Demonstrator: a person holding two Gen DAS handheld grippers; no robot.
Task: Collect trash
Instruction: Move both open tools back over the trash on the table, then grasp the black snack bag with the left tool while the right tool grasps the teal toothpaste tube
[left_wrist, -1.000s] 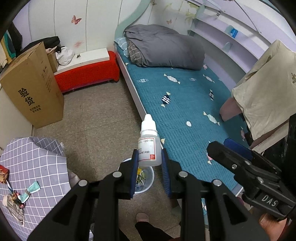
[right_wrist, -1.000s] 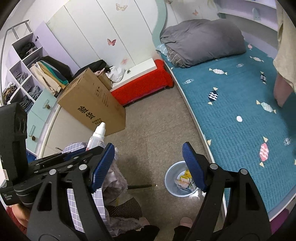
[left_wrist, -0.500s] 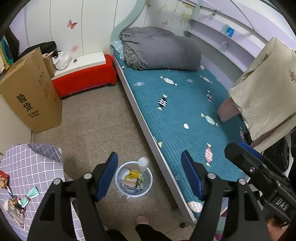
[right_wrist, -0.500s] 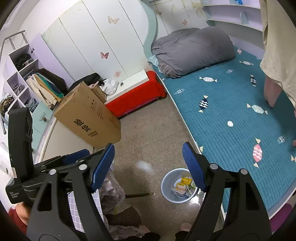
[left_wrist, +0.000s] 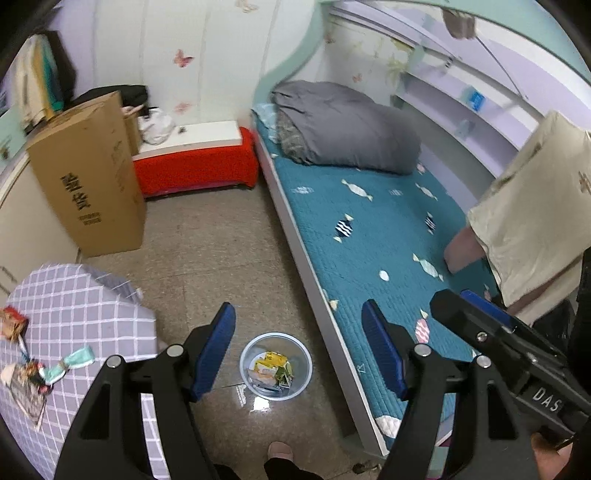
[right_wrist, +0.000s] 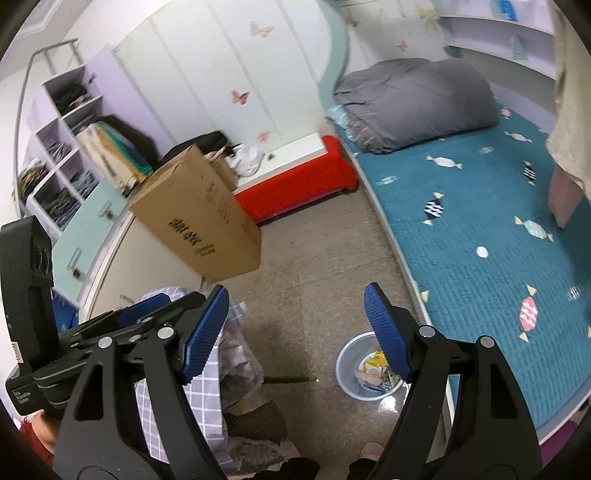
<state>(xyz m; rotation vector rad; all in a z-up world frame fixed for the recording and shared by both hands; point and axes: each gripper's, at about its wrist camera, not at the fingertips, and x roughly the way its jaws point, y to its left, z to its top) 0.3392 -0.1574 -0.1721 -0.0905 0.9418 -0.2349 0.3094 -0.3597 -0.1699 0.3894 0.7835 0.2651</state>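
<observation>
Your left gripper (left_wrist: 299, 347) hangs with jaws spread wide and empty above the trash bin (left_wrist: 275, 365) on the floor beside the bed (left_wrist: 369, 236); your right gripper (right_wrist: 295, 328) gapes empty too.

Both grippers look like the same build: matte black arms with round silver screws at the pivots, and blue ribbed pads on the fingertips. The left gripper (left_wrist: 299, 347) and right gripper (right_wrist: 297, 325) match. The right one's black body has "DAS" printed in white. There's a bit of red sleeve (right_wrist: 27, 441) at the left hand.
</observation>
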